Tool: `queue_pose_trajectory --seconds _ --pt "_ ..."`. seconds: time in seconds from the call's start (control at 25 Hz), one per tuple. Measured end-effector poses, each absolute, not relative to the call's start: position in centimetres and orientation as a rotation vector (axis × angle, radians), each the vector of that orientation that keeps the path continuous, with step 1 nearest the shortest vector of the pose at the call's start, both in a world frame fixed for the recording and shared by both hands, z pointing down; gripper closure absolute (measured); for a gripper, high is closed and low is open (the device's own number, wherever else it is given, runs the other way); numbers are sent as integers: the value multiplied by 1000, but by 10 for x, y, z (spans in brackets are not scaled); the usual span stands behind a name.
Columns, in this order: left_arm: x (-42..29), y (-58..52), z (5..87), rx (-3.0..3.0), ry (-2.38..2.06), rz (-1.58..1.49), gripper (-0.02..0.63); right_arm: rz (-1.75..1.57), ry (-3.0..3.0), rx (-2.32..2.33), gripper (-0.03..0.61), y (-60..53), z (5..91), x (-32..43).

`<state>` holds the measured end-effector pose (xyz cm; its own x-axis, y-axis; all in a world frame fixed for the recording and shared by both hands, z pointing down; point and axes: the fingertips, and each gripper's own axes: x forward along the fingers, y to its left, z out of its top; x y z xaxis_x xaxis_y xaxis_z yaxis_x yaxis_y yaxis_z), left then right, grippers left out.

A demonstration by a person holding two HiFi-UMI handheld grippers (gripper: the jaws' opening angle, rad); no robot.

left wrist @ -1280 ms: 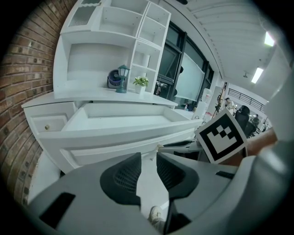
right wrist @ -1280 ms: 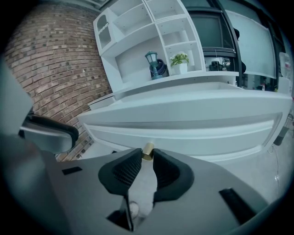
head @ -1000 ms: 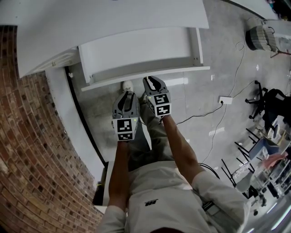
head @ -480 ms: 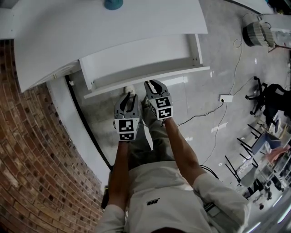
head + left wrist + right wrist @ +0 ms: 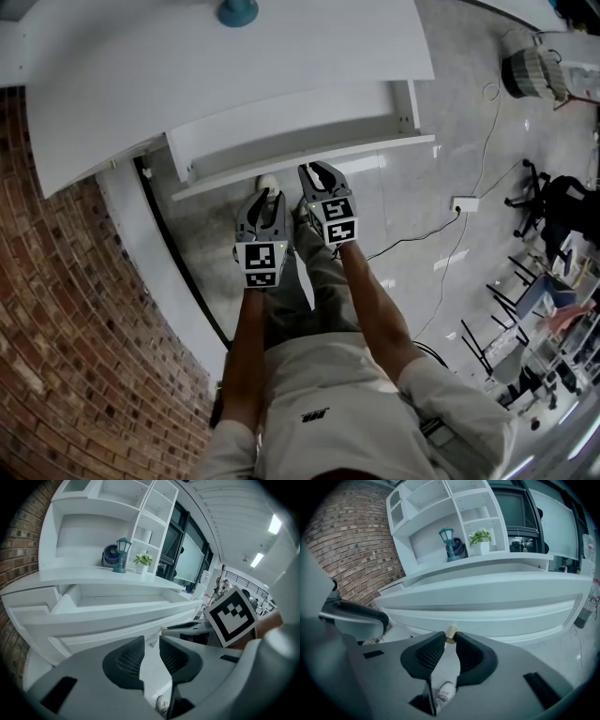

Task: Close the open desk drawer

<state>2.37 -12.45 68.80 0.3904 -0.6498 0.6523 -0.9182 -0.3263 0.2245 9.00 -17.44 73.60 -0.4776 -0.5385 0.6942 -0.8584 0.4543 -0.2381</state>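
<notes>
Facing open drawer [image 5: 281,117], pulled out under worktop [image 5: 234,66] front edge. Fingers together, empty, on left gripper [image 5: 268,193]; near-together on right gripper [image 5: 317,169], tips at brass knob [image 5: 450,634]. Risk: lopsided shove skews drawer, tips skid off.

Office/lab workspace: white table [image 5: 234,66] with shelf unit [image 5: 117,522] ahead of left hand-held gripper [image 5: 265,193], brick wall [image 5: 84,356] left of it; office chairs [image 5: 561,208], power strip [image 5: 465,205] on concrete floor [image 5: 450,103] off to its right.
</notes>
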Motion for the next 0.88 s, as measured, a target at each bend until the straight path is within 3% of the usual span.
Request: queue_pose_trajectory --seconds 0.88 --pt "5 -163 695 2063 -1345 606 503 772 -2172 1180 497 -231 737 74"
